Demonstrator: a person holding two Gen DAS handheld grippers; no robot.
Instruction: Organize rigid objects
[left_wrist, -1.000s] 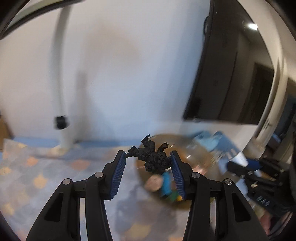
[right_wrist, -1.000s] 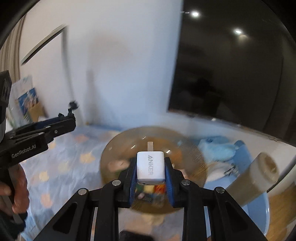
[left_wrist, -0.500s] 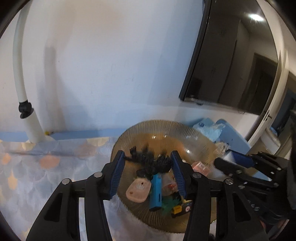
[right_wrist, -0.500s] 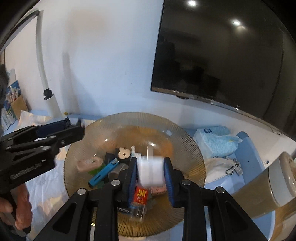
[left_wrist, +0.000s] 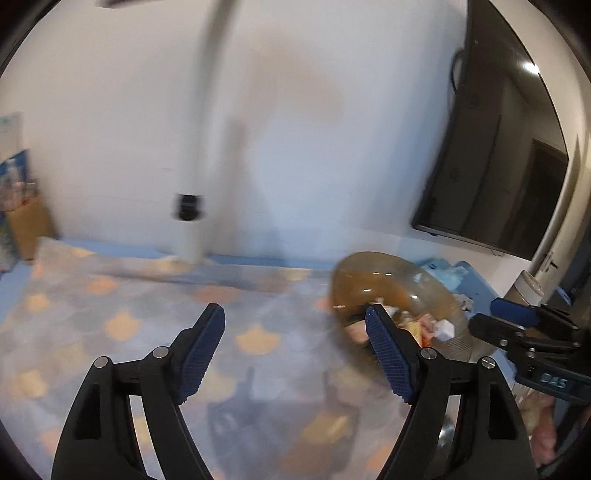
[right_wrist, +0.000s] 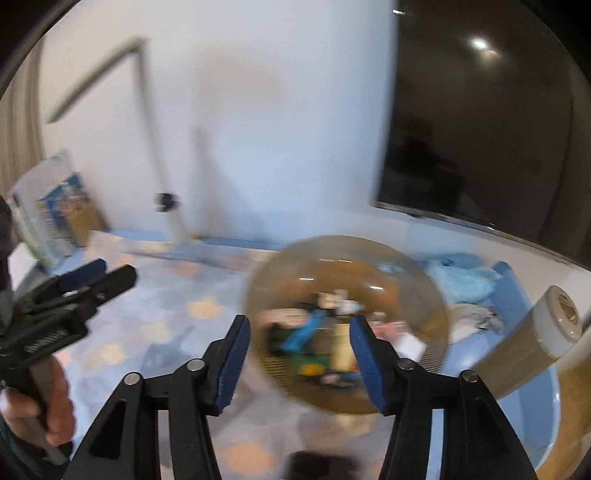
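Note:
An amber ribbed glass bowl (right_wrist: 436, 317) sits on the patterned cloth and holds several small objects, among them a blue lighter (right_wrist: 306, 330) and a white charger (right_wrist: 410, 345). It also shows in the left wrist view (left_wrist: 373, 273), to the right. My right gripper (right_wrist: 297, 345) is open and empty, in front of the bowl. My left gripper (left_wrist: 293, 341) is open and empty over the cloth, left of the bowl. Both views are motion-blurred.
A white lamp pole (left_wrist: 195, 206) stands at the wall. A dark TV (right_wrist: 487, 125) hangs at the right. A tissue pack (right_wrist: 461, 280) and a tan roll (right_wrist: 532, 343) lie on a blue tray right of the bowl. Boxes (right_wrist: 59, 210) stand far left.
Both grippers have opened: the left let go of the black figure and the right let go of the white charger, both into the bowl. Both grippers have pulled back, the left swinging leftward.

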